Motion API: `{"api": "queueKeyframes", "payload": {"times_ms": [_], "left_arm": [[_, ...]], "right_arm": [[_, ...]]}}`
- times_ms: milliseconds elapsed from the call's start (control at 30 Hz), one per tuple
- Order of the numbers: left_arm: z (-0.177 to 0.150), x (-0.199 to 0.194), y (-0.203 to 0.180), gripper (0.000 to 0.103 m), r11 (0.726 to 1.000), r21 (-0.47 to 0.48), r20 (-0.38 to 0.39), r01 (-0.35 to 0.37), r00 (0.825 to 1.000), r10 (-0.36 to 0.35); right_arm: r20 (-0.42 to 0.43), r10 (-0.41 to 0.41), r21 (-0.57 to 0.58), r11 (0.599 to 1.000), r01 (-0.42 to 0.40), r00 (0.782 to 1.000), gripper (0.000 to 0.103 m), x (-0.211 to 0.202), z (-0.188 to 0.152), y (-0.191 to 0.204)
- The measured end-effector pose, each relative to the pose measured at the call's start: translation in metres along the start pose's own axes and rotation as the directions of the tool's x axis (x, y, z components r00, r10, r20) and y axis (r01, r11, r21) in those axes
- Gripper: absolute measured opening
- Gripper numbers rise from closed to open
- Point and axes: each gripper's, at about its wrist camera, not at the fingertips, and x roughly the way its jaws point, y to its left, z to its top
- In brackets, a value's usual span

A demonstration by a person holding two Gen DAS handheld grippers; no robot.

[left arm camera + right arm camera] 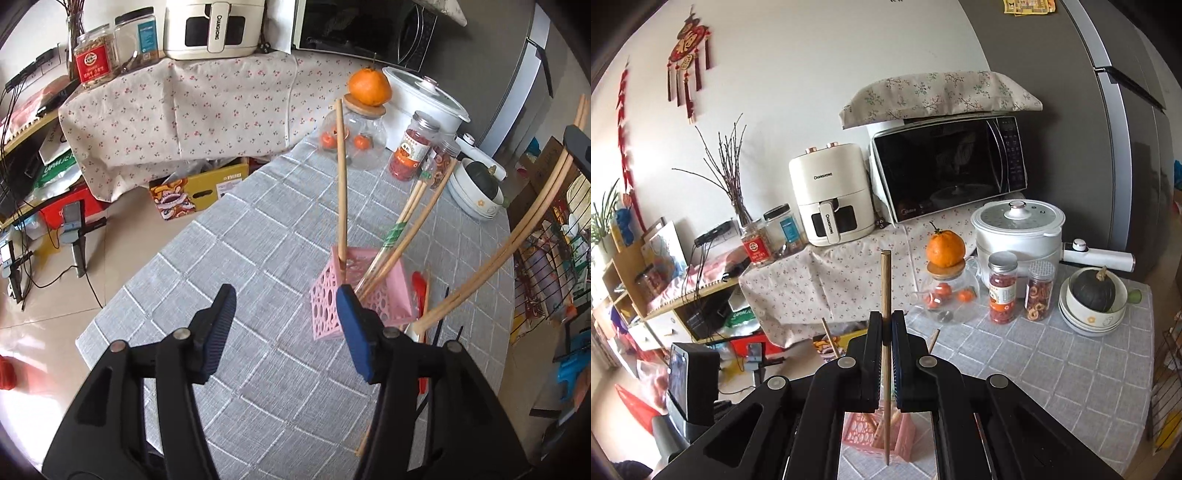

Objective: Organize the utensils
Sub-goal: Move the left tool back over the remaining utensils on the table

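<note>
Above the pink holder (877,435) on the grey-checked table (258,240), we clamp a wooden chopstick (885,295) upright in our right gripper (885,332), left gripper (286,328) spread and empty, so next we lower its tip inside.

place: home kitchen-dining corner | landmark: microwave (947,168) sitting on a floral-clothed shelf | left of it: air fryer (829,194) standing | right of it: fridge (1126,122) rising | below it: electric pot (1017,229), jars, an orange crowding the checked counter (1052,362)
</note>
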Motion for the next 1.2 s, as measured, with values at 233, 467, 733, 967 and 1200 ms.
{"api": "queueKeyframes", "payload": {"times_ms": [233,467,733,967,1200], "left_arm": [[-0.004,0.002,0.003,0.058,0.999,0.042,-0.039,-0.014,0.999,0.016],[-0.004,0.003,-0.004,0.064,0.996,0.086,-0.051,-0.026,0.998,0.03],[-0.004,-0.008,-0.013,0.079,0.995,0.1,-0.007,-0.019,1.0,0.02],[-0.008,-0.027,-0.024,0.084,0.993,0.114,0.043,-0.004,0.999,-0.001],[-0.018,-0.033,-0.035,0.085,0.99,0.14,0.047,0.032,0.998,-0.039]], "right_arm": [[0.075,-0.008,0.014,1.0,0.007,0.997,0.005,0.011,0.003,0.004],[0.013,-0.022,-0.025,0.999,0.022,1.0,0.005,0.043,-0.01,0.006],[-0.153,-0.006,0.003,1.0,0.006,0.988,0.031,0.064,-0.028,-0.006],[-0.167,-0.103,-0.035,0.995,0.098,0.981,0.058,0.032,-0.023,-0.018],[-0.226,-0.215,-0.051,0.977,0.209,0.95,0.072,0.0,-0.033,-0.042]]}}
